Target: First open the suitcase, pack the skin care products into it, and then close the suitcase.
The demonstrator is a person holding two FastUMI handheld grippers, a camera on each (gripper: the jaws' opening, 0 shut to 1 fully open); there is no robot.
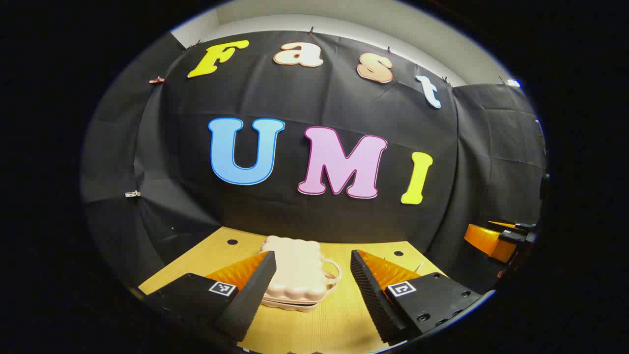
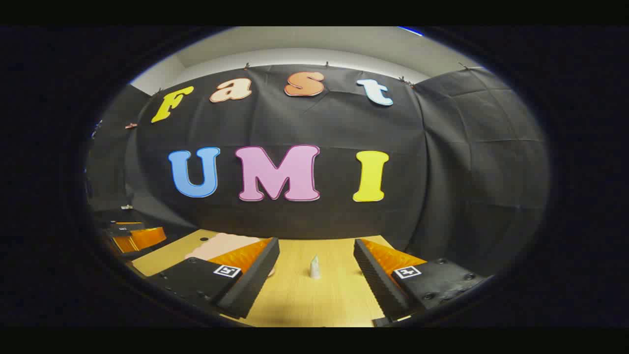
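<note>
in the left gripper view the left gripper (image 1: 313, 282) hangs above the wooden counter (image 1: 339, 319) with its jaws spread wide and nothing between the pads. the small pink suitcase (image 1: 295, 270) lies flat and closed on the counter straight ahead, its scalloped lid up and its looped handle (image 1: 333, 275) pointing toward the right finger. the left-hand finger (image 1: 250, 290) overlaps the suitcase's near left edge in the picture, but whether it touches the shell or only passes in front of it cannot be told; the right-hand finger (image 1: 373, 290) stands clear of the handle with bare counter between. at the far right edge of that view the other gripper (image 1: 499, 238) shows, off the counter's side against the black cloth.

in the right gripper view the right gripper (image 2: 317, 275) is likewise open wide, holding nothing. a small pale skin care product (image 2: 314, 267), a slim tube or bottle standing upright, sits on the counter (image 2: 314, 300) ahead of the gap between the two fingers, touching neither. the pink suitcase (image 2: 221, 245) lies to the left, partly hidden behind the left-hand finger (image 2: 255, 275), well apart from the tube. further left, near the counter's edge, the left gripper (image 2: 132, 237) is seen from the side.

two dark round holes (image 1: 232, 242) mark the counter's far corners near the cloth wall.
</note>
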